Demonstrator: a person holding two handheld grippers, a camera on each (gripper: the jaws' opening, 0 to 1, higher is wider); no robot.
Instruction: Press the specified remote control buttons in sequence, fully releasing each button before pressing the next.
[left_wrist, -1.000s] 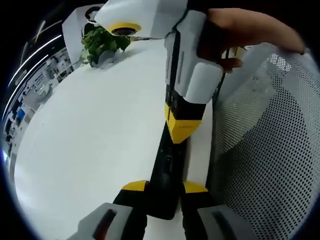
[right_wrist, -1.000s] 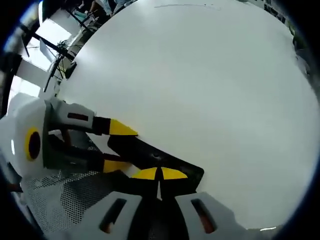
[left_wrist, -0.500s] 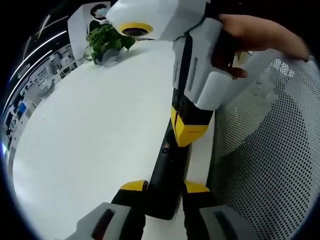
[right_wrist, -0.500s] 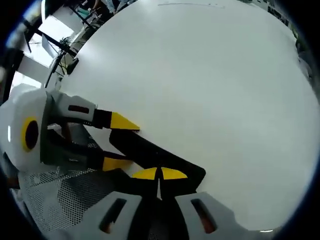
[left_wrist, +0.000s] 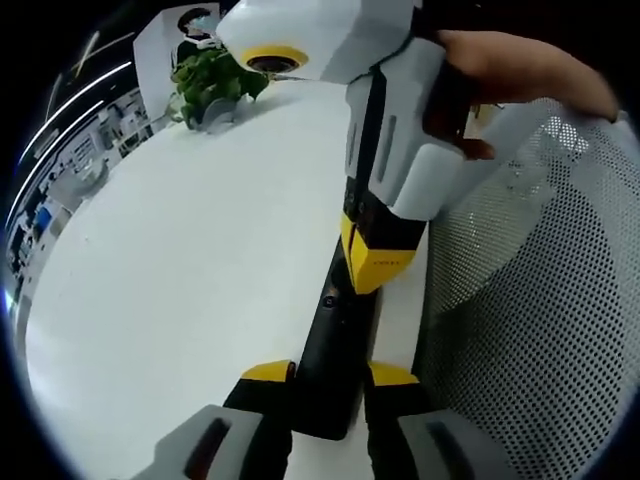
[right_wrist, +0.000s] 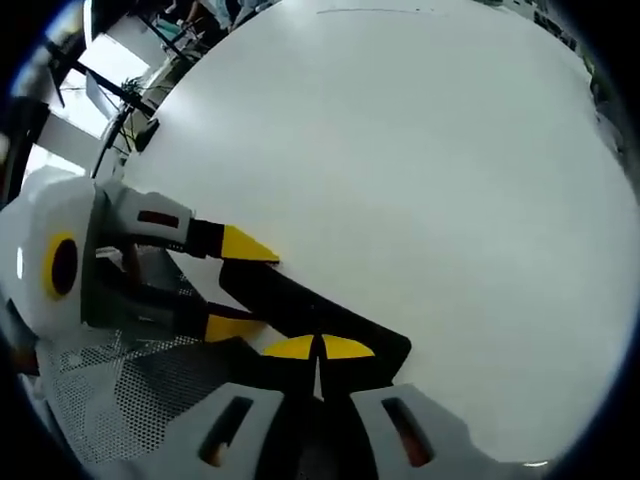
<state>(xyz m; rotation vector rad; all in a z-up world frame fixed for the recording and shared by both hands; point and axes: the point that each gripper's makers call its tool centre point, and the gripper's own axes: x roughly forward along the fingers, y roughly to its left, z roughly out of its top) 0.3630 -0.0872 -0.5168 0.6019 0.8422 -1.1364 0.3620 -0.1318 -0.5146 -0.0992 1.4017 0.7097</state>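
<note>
The left gripper (left_wrist: 330, 375), white-bodied with yellow-tipped black jaws, lay low over the white table (left_wrist: 180, 260), its jaws clamped on either side of the near end of the long, slim black remote control (left_wrist: 335, 350), which rested flat on the tabletop near its edge. The right gripper (left_wrist: 375, 265) came down onto the remote from above, held by a person's hand (left_wrist: 500, 70), its yellow tips drawn tightly together with no gap and pressed onto the remote's upper face. In the right gripper view those closed tips (right_wrist: 318, 347) met on the remote (right_wrist: 300, 310), while the left gripper (right_wrist: 235, 285) held the remote's other end between its jaws. A white perforated mesh surface (left_wrist: 530, 290) stood just beside the table edge. A green leafy plant in a small pot (left_wrist: 210, 85) sat at the table's far side, well apart from the remote
</note>
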